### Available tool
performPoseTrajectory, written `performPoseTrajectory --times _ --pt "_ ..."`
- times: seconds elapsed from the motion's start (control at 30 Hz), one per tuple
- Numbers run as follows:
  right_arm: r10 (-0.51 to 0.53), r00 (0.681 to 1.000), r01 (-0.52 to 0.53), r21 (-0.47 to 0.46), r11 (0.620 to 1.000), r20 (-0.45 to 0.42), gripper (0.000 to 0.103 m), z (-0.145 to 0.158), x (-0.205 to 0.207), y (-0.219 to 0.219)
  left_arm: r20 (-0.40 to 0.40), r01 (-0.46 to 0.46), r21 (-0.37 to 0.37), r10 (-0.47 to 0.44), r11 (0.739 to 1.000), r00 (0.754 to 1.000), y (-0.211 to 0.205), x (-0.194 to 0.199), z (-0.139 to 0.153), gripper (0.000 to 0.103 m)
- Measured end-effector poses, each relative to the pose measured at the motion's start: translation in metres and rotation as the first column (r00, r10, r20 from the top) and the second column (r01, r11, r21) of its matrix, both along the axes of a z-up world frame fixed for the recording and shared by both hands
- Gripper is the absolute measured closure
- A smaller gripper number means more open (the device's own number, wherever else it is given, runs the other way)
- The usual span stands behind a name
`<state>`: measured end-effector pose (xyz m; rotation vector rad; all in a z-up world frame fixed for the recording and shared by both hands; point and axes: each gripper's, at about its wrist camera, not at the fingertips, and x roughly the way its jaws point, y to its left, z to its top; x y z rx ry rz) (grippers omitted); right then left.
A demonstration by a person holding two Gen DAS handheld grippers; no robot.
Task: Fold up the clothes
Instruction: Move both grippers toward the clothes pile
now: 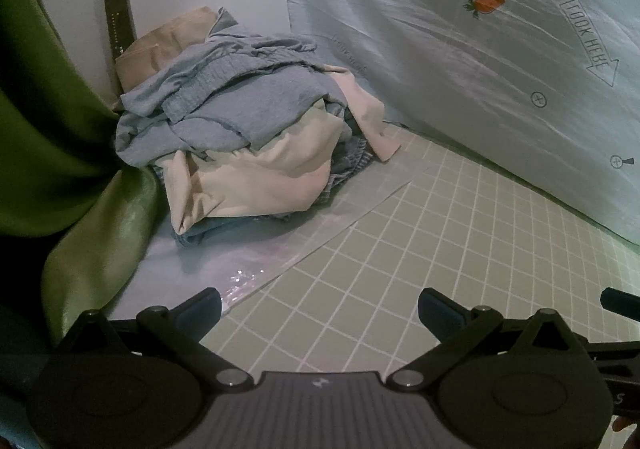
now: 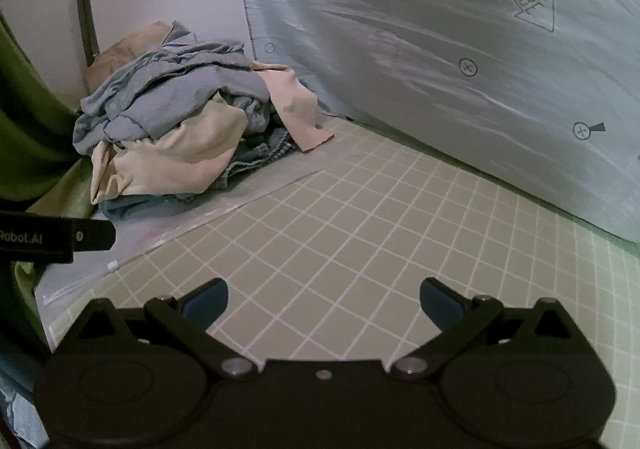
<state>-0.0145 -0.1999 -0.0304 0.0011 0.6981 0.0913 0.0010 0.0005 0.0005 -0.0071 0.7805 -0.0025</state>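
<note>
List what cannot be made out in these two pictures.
- Clothes pile: lower garments are buried under the blue and cream ones, both views.
- Green curtain: cut off by the left edge.
- Left tongs in the right view: only one tip shows.

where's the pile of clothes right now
The pile of clothes sits in the far left corner in both wrist views, on a clear plastic sheet at the grid mat's edge, between the green curtain and the pale blue printed sheet.
</note>
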Motion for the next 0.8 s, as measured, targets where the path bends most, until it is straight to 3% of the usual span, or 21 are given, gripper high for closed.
performPoseTrajectory --times 0.8 --pt "-0.008 1.000 0.008 0.000 1.000 -0.011 0.000 -0.0015 0.0015 -0.0055 -0.007 0.010 0.003 -0.010 1.000 1.000 -0.0020 0.0045 -0.0039 0.000"
